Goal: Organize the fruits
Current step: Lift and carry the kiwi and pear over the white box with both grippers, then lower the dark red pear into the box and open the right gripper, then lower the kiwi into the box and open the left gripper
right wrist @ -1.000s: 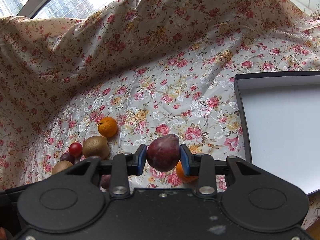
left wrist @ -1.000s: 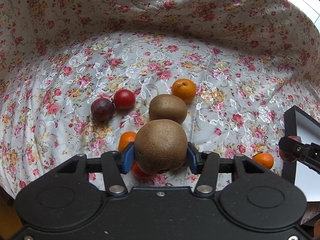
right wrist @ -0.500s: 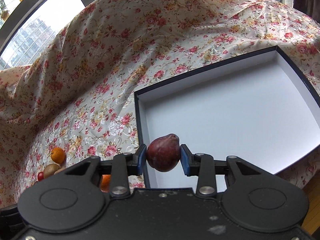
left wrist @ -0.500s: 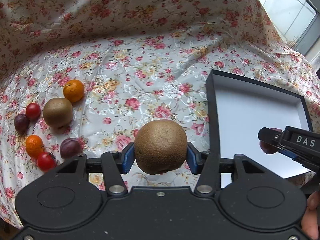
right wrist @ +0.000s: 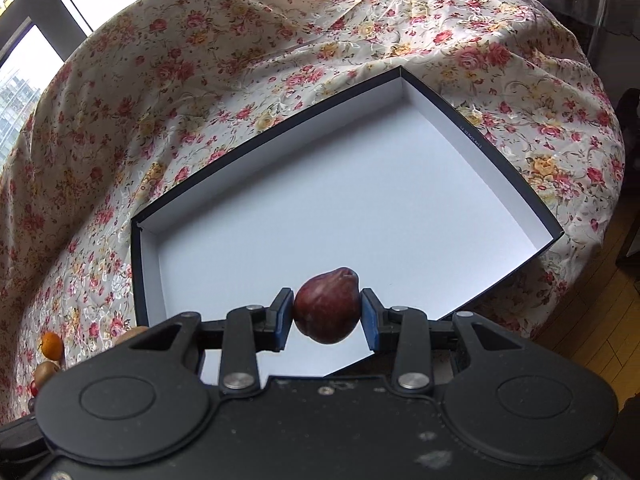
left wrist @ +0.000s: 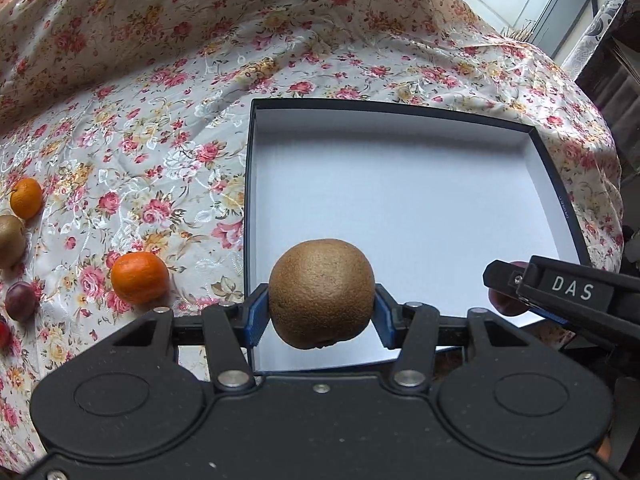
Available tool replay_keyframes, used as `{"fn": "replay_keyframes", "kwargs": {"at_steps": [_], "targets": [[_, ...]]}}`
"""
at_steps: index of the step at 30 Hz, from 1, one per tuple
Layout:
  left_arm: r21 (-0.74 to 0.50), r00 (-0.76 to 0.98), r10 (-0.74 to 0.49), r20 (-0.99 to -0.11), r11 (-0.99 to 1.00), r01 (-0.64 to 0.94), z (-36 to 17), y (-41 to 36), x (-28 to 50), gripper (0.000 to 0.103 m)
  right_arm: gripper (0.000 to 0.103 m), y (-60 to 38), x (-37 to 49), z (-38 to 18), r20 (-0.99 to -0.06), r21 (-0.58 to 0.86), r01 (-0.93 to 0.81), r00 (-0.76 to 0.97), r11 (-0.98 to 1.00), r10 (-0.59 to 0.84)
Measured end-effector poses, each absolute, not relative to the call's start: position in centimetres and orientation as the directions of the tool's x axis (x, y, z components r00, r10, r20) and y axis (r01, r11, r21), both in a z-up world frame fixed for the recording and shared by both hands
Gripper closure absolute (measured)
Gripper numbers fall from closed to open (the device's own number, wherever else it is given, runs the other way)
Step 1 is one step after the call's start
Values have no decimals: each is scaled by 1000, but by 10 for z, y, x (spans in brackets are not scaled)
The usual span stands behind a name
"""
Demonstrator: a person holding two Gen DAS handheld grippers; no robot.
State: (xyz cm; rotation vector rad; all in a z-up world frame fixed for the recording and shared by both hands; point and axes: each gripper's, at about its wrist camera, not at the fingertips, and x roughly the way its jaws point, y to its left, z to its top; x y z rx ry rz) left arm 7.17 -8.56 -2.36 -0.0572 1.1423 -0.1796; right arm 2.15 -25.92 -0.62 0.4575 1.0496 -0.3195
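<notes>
One floral cloth underlies a white-lined box. Above the box's six o'clock edge, the left gripper clamps a brown kiwi, and the right gripper pinches a dark red plum. Loose tangerines lie at nine o'clock.

I count two kiwis, two oranges and two plums — loose ones left of one box.
</notes>
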Motion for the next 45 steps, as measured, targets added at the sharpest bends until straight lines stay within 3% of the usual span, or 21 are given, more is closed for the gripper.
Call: {"fn": "replay_keyframes", "kwargs": {"at_steps": [26,35,45], "targets": [[-76,336,-108,-936,991,106,-49,-103,84,45,65,-269,26,-10,-886,201,465,463,862,-43],[-18,388,-59,-920,994,109,-49,-109,102,45,68,-272,40,2,-854,186,471,512,862,-95],[-23,381,-67,-922,993,119,-47,-107,104,43,68,-275,44,-8,-879,165,478,467,863,-91]]}}
